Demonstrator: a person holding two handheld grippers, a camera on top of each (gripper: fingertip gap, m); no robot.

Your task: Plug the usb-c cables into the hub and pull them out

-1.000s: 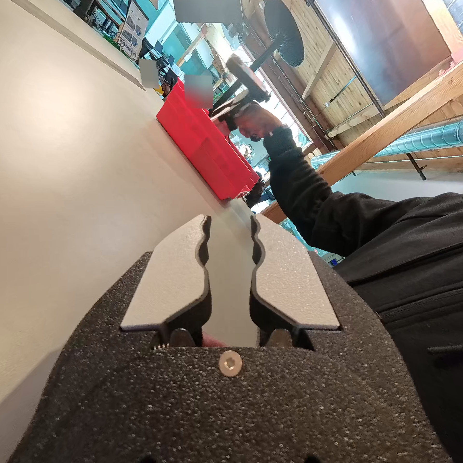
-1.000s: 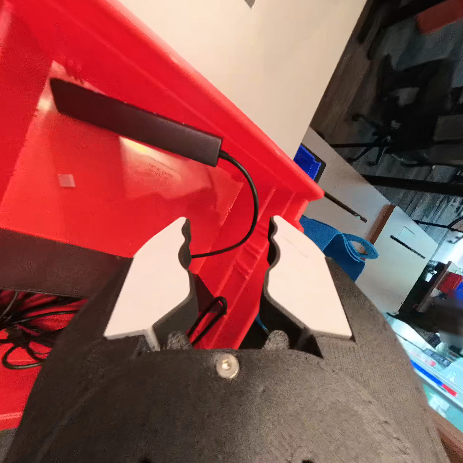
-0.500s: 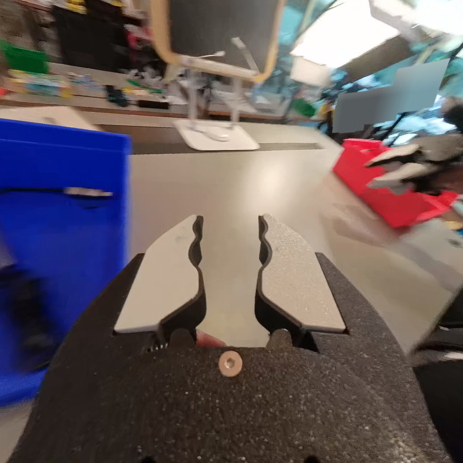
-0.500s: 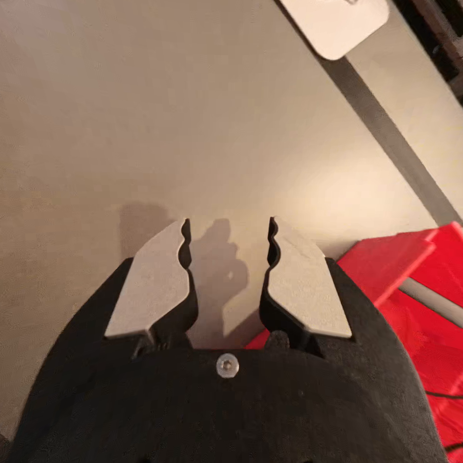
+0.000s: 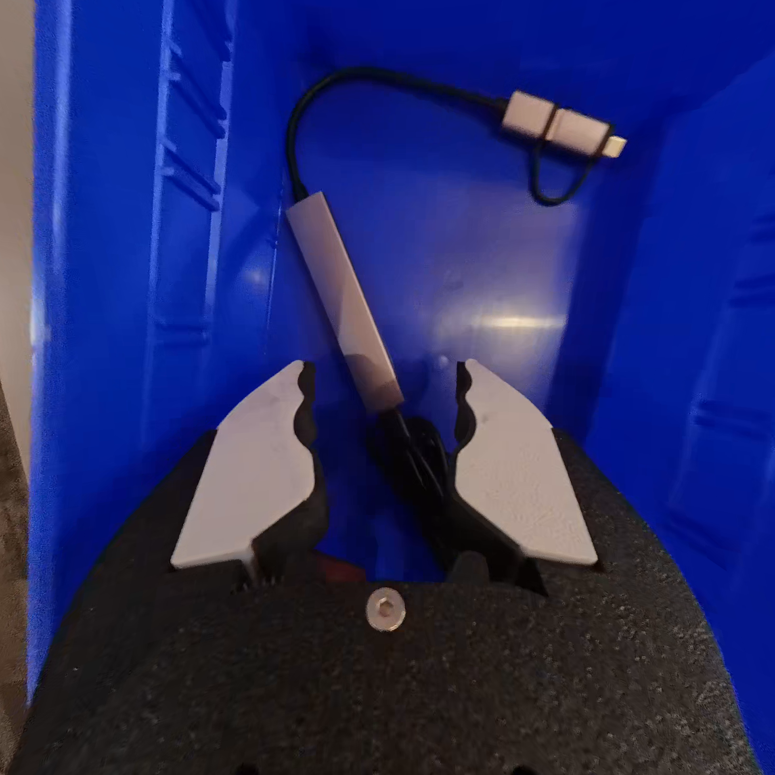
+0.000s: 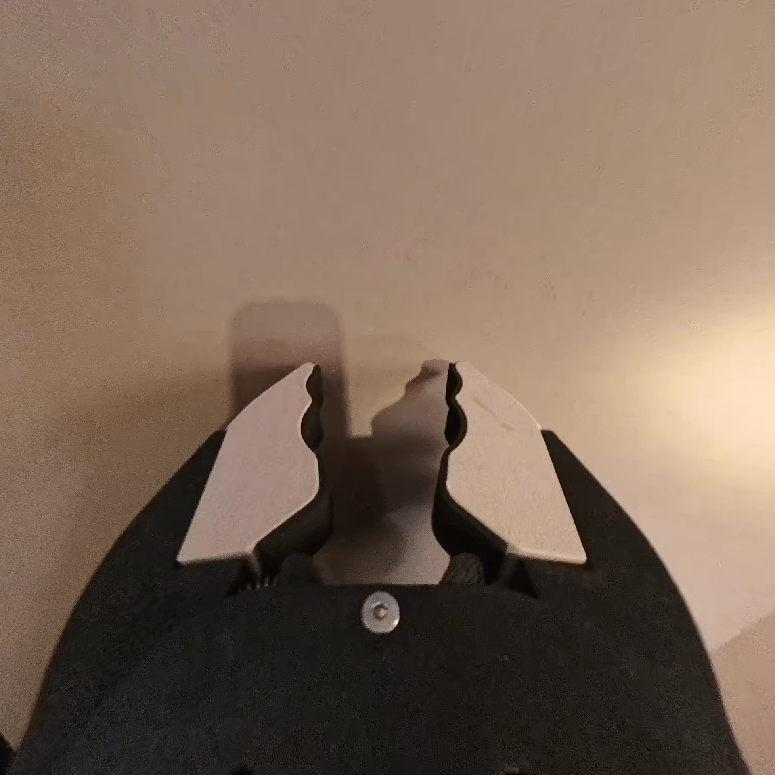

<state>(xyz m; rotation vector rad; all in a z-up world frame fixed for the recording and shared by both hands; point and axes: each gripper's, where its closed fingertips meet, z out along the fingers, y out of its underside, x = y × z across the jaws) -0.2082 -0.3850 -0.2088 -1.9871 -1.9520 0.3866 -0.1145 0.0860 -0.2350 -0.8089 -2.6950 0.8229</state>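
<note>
The left tool (image 5: 381,373) hung open and empty inside the blue bin (image 5: 692,335), just over the grey hub (image 5: 344,293). The right tool (image 6: 381,373) hung open, empty, above the bench (image 6: 377,167).

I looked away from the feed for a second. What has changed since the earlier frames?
The left gripper swung off the open table into the blue bin, its open jaws now wider, over the silver hub and black cables. The right gripper left the red bin and faces bare table. Both remain open and empty.
</note>
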